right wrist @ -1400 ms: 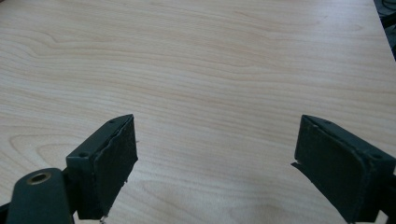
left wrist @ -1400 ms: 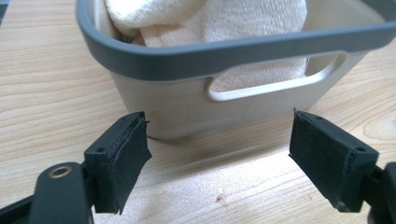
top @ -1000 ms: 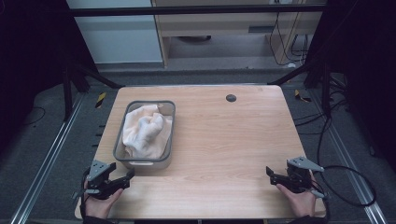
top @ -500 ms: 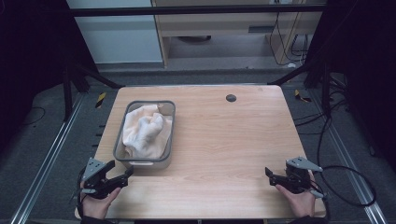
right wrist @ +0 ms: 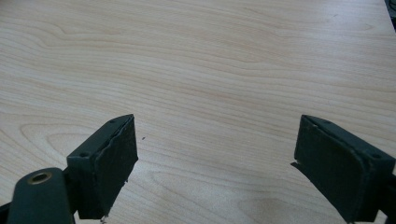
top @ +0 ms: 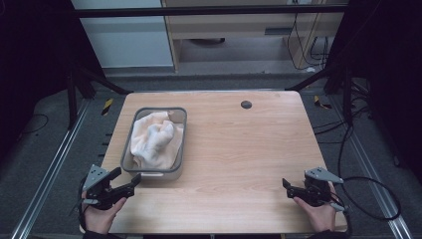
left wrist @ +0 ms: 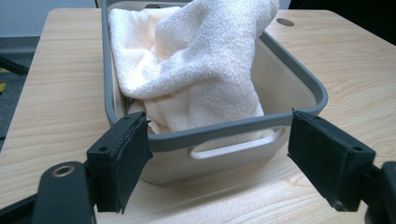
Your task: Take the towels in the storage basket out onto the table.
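— Grippers first, nearest to me. What do you have on the left?

— I have the left gripper [top: 130, 184] low over the near left corner of the tabletop [top: 239, 149], held in a hand [top: 99, 216] that comes in over the near edge. Its jaws stand wide apart and hold nothing. In the left gripper view they sit either side of the near end of the grey tub [left wrist: 299, 77], just short of its rim, level with the handle slot [left wrist: 233, 148] in the end wall. I cannot tell whether either pad touches the tub.

— And the right?

— I see the right gripper [top: 287, 186] near the near right corner, also in a hand [top: 318, 215], its cable [top: 378, 199] looping off past the right edge. Its jaws are spread just as wide, empty, over bare wood. It is well apart from the tub.

— Where exactly is the tub?

— On the left half of the tabletop, its long sides running from near to far, closer to the left edge than to the middle. A cream towel [top: 153, 139] lies crumpled inside it, bunched up above the rim toward the far end.

— Anything farther back?

— A small dark round hole [top: 246, 104] close to the far edge, right of the tub.
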The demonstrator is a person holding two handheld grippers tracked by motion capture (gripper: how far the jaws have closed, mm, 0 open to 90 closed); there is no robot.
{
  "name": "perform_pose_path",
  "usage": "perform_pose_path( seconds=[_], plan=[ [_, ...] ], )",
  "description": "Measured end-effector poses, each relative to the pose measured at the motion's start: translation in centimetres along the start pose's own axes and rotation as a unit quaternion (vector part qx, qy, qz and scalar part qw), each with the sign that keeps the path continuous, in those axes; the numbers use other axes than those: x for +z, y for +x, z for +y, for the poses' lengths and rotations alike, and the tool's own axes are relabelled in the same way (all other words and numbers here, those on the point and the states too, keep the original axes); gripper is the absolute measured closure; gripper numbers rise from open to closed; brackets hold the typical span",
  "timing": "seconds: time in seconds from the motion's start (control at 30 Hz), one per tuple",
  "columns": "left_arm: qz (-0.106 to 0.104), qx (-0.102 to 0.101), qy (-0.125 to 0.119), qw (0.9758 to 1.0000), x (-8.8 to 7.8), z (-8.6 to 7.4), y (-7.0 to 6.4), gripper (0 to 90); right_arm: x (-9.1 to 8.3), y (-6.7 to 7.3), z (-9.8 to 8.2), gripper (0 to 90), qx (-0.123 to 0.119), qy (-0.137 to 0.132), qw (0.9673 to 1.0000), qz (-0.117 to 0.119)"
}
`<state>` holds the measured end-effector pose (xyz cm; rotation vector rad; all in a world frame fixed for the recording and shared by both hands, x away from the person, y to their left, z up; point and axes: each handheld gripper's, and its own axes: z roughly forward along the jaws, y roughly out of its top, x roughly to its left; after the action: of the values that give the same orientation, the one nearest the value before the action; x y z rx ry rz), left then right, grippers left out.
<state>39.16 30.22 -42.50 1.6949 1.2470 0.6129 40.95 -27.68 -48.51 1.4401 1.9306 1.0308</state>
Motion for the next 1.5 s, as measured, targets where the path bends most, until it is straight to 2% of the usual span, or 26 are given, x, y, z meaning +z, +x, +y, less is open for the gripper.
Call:
perform_pose_path(
  seconds=[0.53, 0.83, 1.5],
  plan=[
    [-0.006, 0.015, -0.004, 0.9999, -0.1, 2.5, -0.4, 19.1, 0.1, 0.2, 0.0, 13.7, -0.007, 0.003, 1.0000, 0.000],
    [-0.009, 0.027, -0.006, 0.9996, 0.5, 4.2, -1.1, 18.6, 0.1, 0.2, 0.0, 13.7, -0.008, 0.004, 1.0000, 0.001],
    [-0.018, 0.044, 0.020, 0.9986, 2.7, 7.2, -1.6, 17.7, 0.2, 0.3, 0.0, 14.0, -0.012, 0.008, 0.9999, 0.000]
  ],
)
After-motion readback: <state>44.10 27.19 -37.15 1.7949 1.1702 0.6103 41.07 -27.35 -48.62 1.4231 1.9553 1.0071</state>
